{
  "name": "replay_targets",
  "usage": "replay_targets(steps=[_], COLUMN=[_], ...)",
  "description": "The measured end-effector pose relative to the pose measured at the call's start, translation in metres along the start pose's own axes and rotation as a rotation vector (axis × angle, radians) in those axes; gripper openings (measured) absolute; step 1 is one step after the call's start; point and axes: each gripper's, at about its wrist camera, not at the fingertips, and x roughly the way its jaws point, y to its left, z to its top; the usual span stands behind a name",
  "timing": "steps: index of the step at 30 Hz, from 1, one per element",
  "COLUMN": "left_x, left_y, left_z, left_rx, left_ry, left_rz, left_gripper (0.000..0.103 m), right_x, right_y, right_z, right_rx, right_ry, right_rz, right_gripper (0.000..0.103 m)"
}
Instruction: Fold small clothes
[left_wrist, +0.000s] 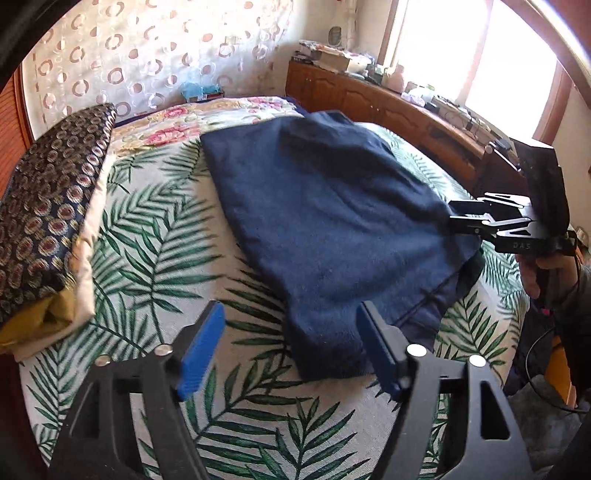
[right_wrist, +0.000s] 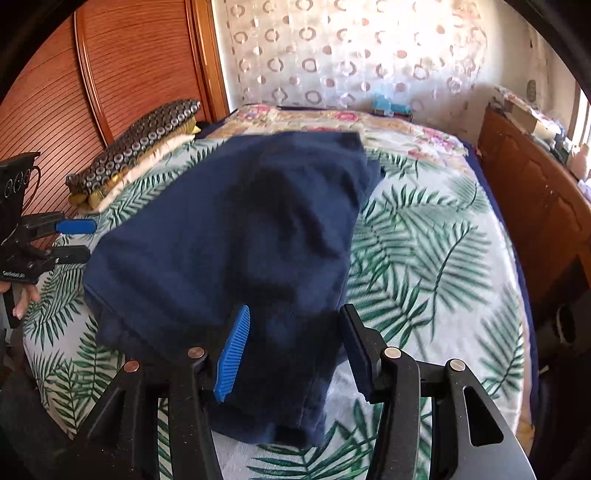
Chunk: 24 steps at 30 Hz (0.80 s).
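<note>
1. Navy garment (left_wrist: 332, 229) spread on the leaf-print bedspread (left_wrist: 155, 236), doubled over itself, near edge lying towards both grippers.
2. Left gripper (left_wrist: 291, 347) released: blue pads parted, near corner of the cloth just at the right-hand pad, nothing pinched.
3. Right gripper (right_wrist: 295, 350) also released: jaws astride the near hem, cloth between them but not pressed, though blur leaves pad contact uncertain.
4. Fabric judged soft, light and limp, likely a knit or fleece; no stiffness, no fragility. Expected to sag and drag if lifted by one point.
5. Best hold judged at the two near corners or along the hem, pinching both layers together.
6. Patterned cushion (left_wrist: 48, 218) at the bed's left side, well apart from the work.
</note>
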Motion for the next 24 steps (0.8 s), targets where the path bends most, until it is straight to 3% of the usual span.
replay_targets(steps=[3, 6, 14, 15, 17, 21, 23, 24], left_x=[0.005, 0.008, 0.016, 0.017, 0.018, 0.019, 0.019, 0.017], left_y=[-0.001, 0.0, -0.001, -0.002, -0.002, -0.005, -0.007, -0.007], left_z=[-0.003, -0.005, -0.009, -0.009, -0.01, -0.012, -0.012, -0.012], left_rx=[-0.004, -0.013, -0.016, -0.015, -0.013, 0.0, 0.008, 0.009], left_ry=[0.008, 0.013, 0.024, 0.024, 0.025, 0.022, 0.021, 0.026], left_rz=[0.008, 0.006, 0.015, 0.017, 0.019, 0.021, 0.003, -0.024], left_gripper=[0.076, 0.076, 0.075, 0.075, 0.075, 0.074, 0.063, 0.051], right_x=[0.002, 0.004, 0.004, 0.004, 0.006, 0.008, 0.008, 0.007], right_y=[0.002, 0.0, 0.002, 0.004, 0.008, 0.013, 0.015, 0.014], right_z=[-0.002, -0.003, -0.006, -0.006, -0.006, -0.007, -0.005, -0.004], right_rx=[0.011, 0.016, 0.028, 0.018, -0.006, -0.031, -0.044, -0.041], right_ry=[0.009, 0.018, 0.012, 0.011, 0.014, 0.02, 0.01, 0.003], right_rz=[0.001, -0.028, 0.052, 0.063, 0.074, 0.135, 0.15, 0.162], right_gripper=[0.052, 0.07, 0.069, 0.06, 0.055, 0.019, 0.014, 0.013])
